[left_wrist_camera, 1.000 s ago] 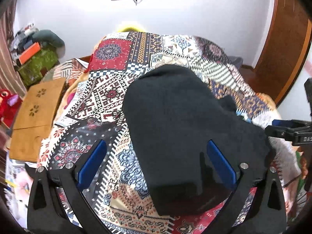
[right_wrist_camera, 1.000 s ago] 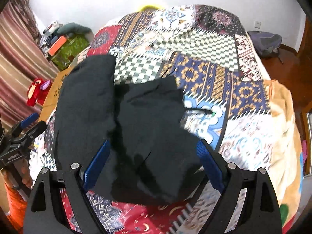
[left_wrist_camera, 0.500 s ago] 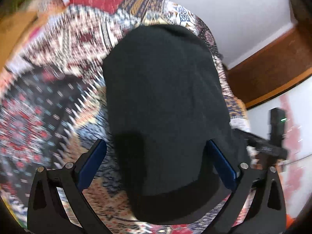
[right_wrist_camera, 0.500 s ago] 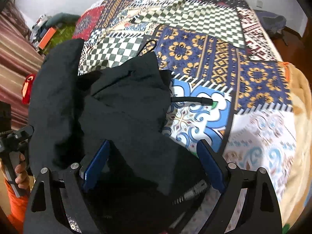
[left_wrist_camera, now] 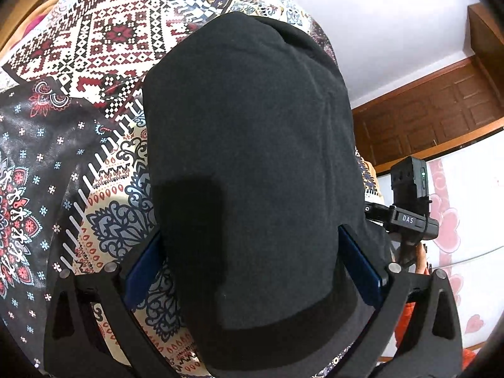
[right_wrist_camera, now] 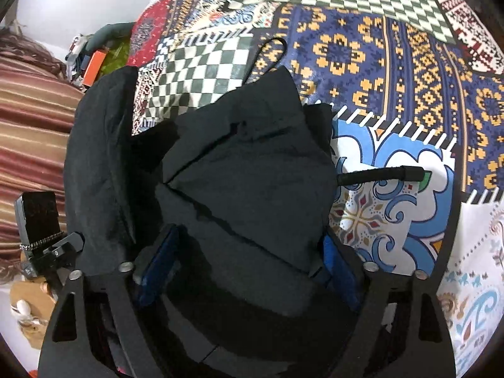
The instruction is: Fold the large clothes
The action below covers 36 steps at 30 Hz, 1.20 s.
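A black garment (left_wrist_camera: 252, 126) lies bunched on a patchwork bedspread (left_wrist_camera: 63, 157). My left gripper (left_wrist_camera: 249, 236) points down over its near end, jaws wide, with the smooth rounded cloth lying between the blue pads (left_wrist_camera: 145, 271). In the right wrist view the garment (right_wrist_camera: 245, 163) shows creased folds, with a long dark part (right_wrist_camera: 97, 157) lying along its left side. My right gripper (right_wrist_camera: 249, 234) straddles the near fold and its jaws are closing, cloth between the pads (right_wrist_camera: 157, 261). A black drawstring (right_wrist_camera: 378, 174) sticks out to the right.
The bedspread (right_wrist_camera: 409, 94) stretches far and right of the garment. A brown wooden door (left_wrist_camera: 425, 119) and white wall stand beyond the bed. A striped curtain (right_wrist_camera: 28, 126) and piled items (right_wrist_camera: 94, 56) are at the left. Each gripper's body shows in the other's view.
Both grippers have sunk toward the garment and tipped downward, so it fills more of each view. The right jaws have narrowed slightly around the fold. The left jaws keep their width.
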Each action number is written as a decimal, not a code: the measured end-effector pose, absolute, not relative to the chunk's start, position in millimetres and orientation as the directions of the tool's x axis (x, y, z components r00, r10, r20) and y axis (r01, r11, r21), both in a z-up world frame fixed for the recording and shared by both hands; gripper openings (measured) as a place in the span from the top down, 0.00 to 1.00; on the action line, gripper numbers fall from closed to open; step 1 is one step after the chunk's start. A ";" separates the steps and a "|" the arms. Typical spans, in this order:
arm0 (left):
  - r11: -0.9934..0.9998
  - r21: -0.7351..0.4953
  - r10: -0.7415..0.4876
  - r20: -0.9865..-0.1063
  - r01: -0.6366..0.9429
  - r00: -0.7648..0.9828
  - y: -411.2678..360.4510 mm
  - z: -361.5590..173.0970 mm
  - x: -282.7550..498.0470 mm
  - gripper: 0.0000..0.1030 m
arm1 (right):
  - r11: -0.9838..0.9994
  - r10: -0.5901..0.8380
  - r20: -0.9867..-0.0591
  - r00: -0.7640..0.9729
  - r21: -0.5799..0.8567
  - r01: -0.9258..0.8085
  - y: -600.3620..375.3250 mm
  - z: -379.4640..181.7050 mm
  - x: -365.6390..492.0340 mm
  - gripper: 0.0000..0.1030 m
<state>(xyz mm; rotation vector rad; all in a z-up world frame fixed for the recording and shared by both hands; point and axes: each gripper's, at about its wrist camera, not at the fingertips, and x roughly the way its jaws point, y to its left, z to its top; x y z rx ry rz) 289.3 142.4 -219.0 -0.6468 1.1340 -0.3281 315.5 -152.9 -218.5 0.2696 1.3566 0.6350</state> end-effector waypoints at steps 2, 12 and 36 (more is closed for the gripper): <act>0.784 -0.616 -0.539 -0.733 -0.070 0.414 139.4 -214.2 284.4 0.02 | 0.815 0.554 -0.825 0.114 0.509 -0.277 -155.3 -208.1 307.4 0.46; 0.834 -0.552 -0.479 -0.729 -0.007 0.488 143.1 -165.6 233.1 0.25 | 0.806 0.579 -0.792 0.195 0.519 -0.285 -154.4 -164.6 265.8 0.86; 0.900 -0.436 -0.267 -0.576 -0.014 0.773 309.6 -35.2 288.2 0.36 | 0.762 0.609 -0.684 0.401 0.364 -0.536 39.4 -69.3 325.9 0.92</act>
